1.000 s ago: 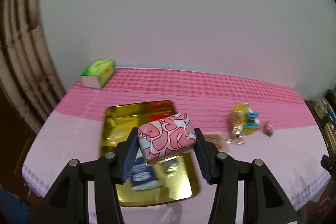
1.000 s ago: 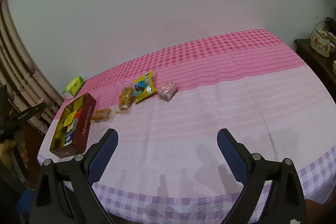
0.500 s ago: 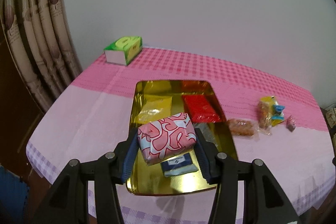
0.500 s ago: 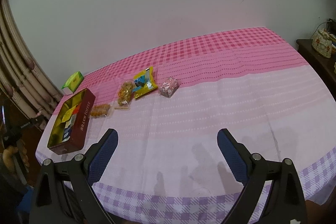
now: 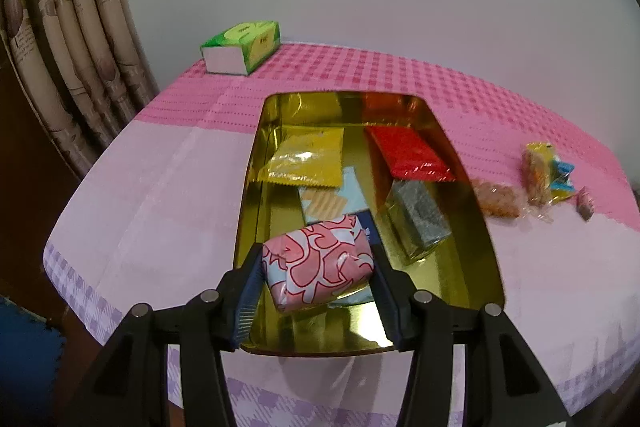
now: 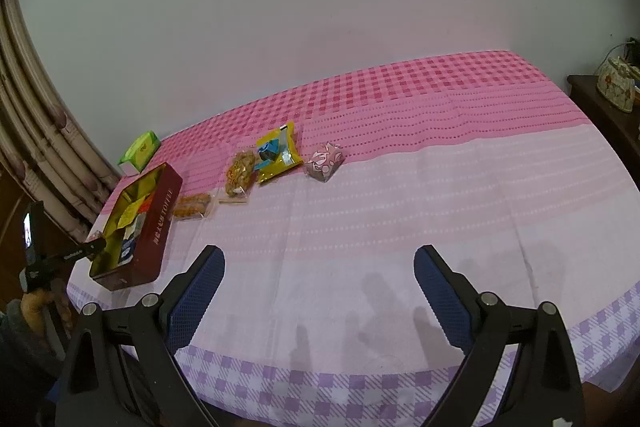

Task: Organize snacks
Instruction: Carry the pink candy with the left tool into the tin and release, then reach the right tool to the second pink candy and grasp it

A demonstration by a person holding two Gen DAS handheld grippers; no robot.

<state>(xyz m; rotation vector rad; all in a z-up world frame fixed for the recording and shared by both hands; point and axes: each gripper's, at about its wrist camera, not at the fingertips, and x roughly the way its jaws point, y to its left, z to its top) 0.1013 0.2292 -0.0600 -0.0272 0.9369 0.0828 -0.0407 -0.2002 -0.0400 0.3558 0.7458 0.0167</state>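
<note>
The left tongs [image 5: 318, 269] pinched a pink-and-white patterned packet [image 5: 318, 265] between their blue pads, holding it over the near end of the open gold-lined tin [image 5: 256, 187]. The tin sat at the left end of the counter [image 5: 160, 195], which was covered in a pink and lilac checked cloth. Inside the tin lay a yellow sachet [image 5: 306, 161] at the far left, a red sachet [image 5: 412, 155] at the far right, a pale blue wafer packet [image 5: 332, 201] in the middle and a clear-wrapped grey block [image 5: 420, 223] towards the right wall. A dark blue packet [image 5: 368, 227] showed just behind the held one.

A green tissue box [image 5: 244, 45] stood at the far left corner of the counter, well apart from the tin. To the right of the tin, on the cloth, lay a bag of brown snacks [image 5: 496, 201], a clear bag of golden snacks [image 5: 536, 173] partly over a yellow-and-blue packet [image 5: 560, 179], and a second small pink patterned packet [image 5: 586, 203] furthest right.

The right tongs [image 6: 320, 291] were spread wide with nothing between them, hovering over the near, bare part of the counter. From that view the tin's dark red side [image 6: 160, 223] bore gold lettering, too small to read.
</note>
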